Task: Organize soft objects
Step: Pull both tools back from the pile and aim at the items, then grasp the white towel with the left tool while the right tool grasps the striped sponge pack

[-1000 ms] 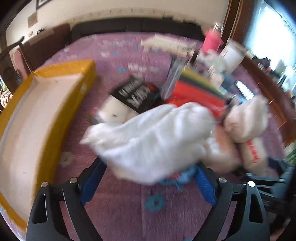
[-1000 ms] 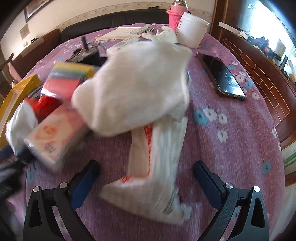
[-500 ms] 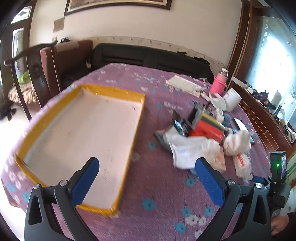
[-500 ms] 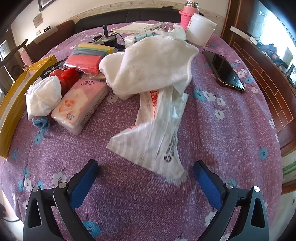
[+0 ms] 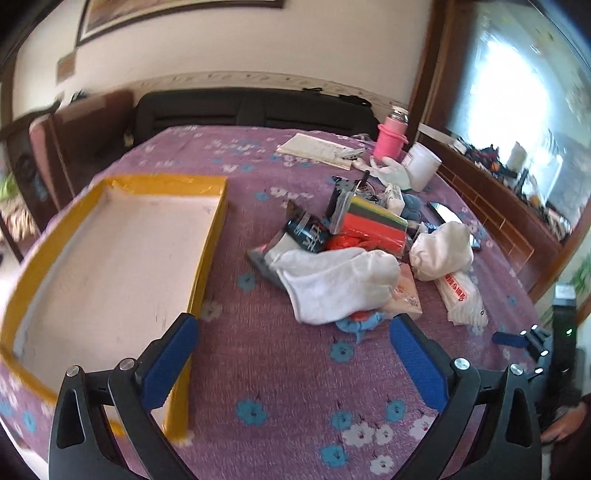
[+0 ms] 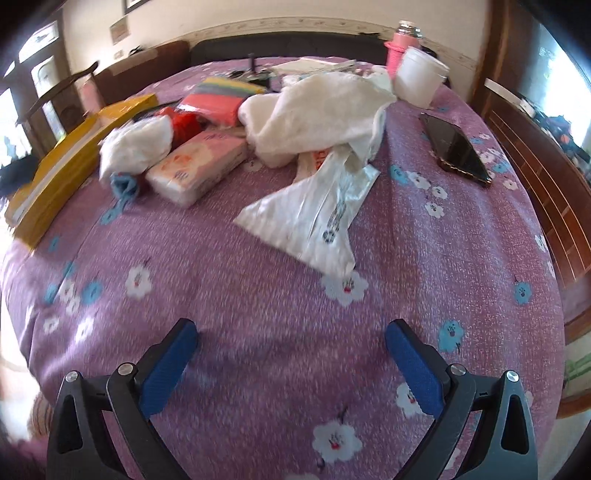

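Towel (image 5: 340, 280) beyond wide, empty left tongs (image 5: 293, 341)

Purple floral tablecloth (image 6: 295, 295) is covering the table. Black phone (image 6: 456, 149) is lying flat near the right edge. White plastic tub (image 6: 419, 79) is standing upright, with a pink bottle (image 6: 399, 51) just behind it. Papers (image 5: 314, 149) are lying at the far side. Dark sofa (image 5: 255, 110) and framed picture (image 5: 177, 11) are occupying the back wall.
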A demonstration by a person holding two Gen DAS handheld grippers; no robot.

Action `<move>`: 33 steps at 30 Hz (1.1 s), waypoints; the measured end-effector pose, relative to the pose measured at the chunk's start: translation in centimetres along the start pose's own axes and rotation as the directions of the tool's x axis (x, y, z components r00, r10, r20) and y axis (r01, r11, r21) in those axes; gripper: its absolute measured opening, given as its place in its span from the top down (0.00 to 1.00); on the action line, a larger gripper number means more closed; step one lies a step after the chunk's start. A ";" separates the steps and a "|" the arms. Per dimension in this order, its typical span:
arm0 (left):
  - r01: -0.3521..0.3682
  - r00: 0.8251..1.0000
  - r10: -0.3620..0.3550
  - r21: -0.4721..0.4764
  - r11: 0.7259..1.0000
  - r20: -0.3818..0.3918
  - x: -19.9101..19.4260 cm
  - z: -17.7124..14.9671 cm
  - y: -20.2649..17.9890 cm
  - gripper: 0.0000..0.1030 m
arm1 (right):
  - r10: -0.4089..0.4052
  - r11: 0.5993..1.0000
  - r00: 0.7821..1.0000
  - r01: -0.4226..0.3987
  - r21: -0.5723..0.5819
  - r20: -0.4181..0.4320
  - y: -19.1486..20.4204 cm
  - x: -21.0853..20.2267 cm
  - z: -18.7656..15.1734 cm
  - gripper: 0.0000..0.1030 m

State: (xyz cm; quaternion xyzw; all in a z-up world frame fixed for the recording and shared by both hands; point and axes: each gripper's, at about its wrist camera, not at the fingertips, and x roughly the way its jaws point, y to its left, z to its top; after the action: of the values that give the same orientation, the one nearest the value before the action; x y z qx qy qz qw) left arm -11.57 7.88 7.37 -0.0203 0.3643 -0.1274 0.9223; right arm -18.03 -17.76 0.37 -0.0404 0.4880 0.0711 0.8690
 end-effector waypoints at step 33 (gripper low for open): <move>0.241 0.970 -0.238 0.079 0.967 -0.044 2.5 5.3 -0.1 0.88 | 0.247 0.954 0.955 -0.270 0.131 0.167 0.9 -0.8 8.4 0.00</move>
State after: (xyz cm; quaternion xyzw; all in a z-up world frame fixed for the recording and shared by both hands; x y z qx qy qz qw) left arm -6.27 6.85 9.65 -0.0235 0.3691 -0.2533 0.8939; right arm -11.54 -15.77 5.43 0.0959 0.4271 0.1498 0.8865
